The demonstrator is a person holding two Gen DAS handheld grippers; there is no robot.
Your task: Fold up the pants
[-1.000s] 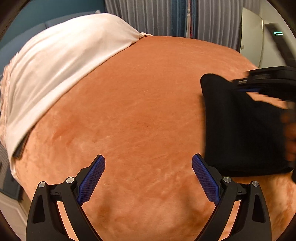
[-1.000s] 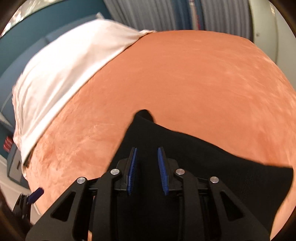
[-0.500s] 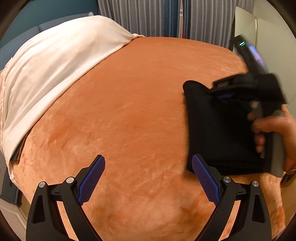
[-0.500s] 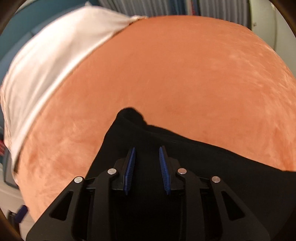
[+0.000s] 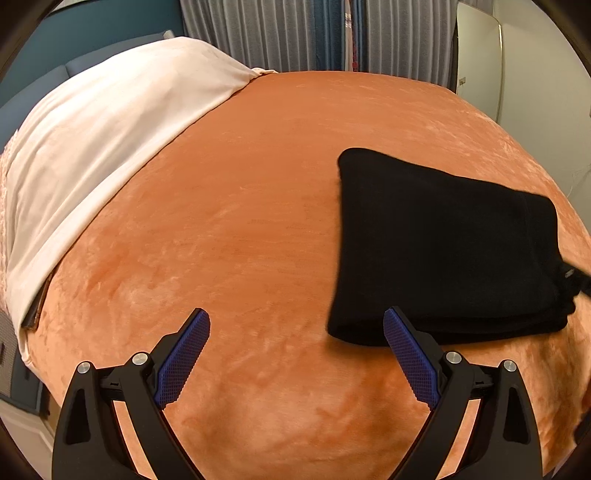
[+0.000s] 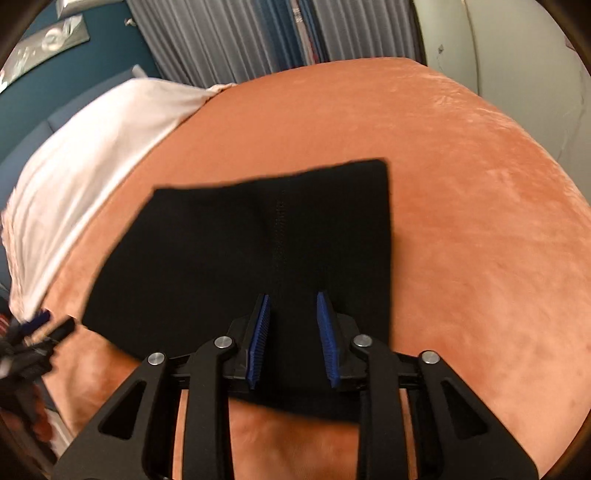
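The black pants [image 5: 443, 243] lie folded into a flat rectangular bundle on the orange bed cover [image 5: 240, 221], right of centre in the left wrist view. My left gripper [image 5: 295, 321] is open and empty, hovering over bare cover just left of the bundle's near corner. In the right wrist view the pants [image 6: 240, 251] lie flat below my right gripper [image 6: 291, 299], whose jaws stand a little apart above the bundle's near edge with no cloth between them.
A cream-white sheet [image 5: 92, 147] covers the left end of the bed. Grey curtains [image 5: 295, 33] hang behind. A pale cabinet [image 5: 517, 74] stands at the back right. The left gripper shows blurred at the left edge in the right wrist view [image 6: 33, 339].
My right gripper has pulled back off the pants and out of the left wrist view; its jaws have opened slightly. The bundle now lies flat and alone. My left gripper has stayed open.
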